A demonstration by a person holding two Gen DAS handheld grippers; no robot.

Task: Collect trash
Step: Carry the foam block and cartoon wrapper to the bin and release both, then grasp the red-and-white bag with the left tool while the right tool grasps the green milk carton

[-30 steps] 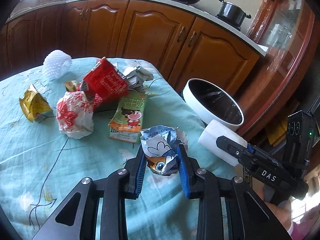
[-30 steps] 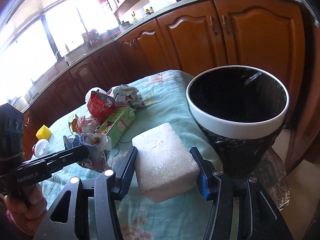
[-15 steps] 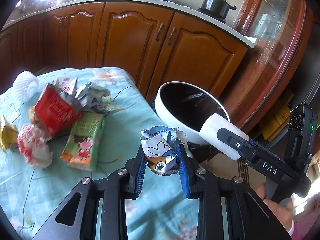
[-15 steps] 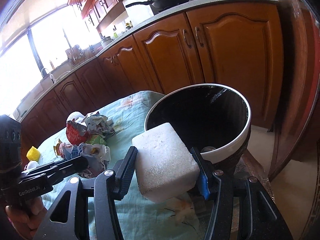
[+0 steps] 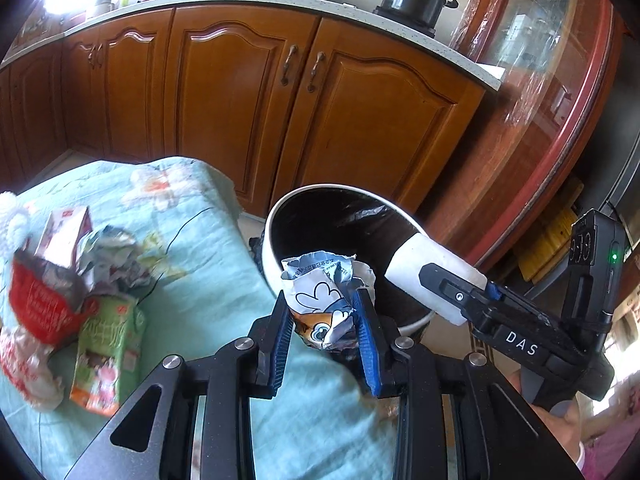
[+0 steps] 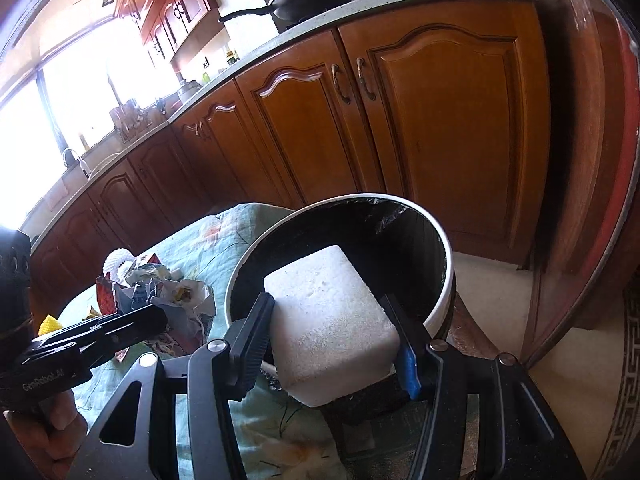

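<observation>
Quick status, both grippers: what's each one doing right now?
Left gripper: shut on the crumpled wrapper, at the trash bin rim.
Right gripper: shut on the white foam block, over the bin.

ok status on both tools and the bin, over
Left tool shut on crumpled printed wrapper, at rim of white black-lined round bin. Right tool shut on white foam block, over bin opening. Nothing blocking the drop.
</observation>
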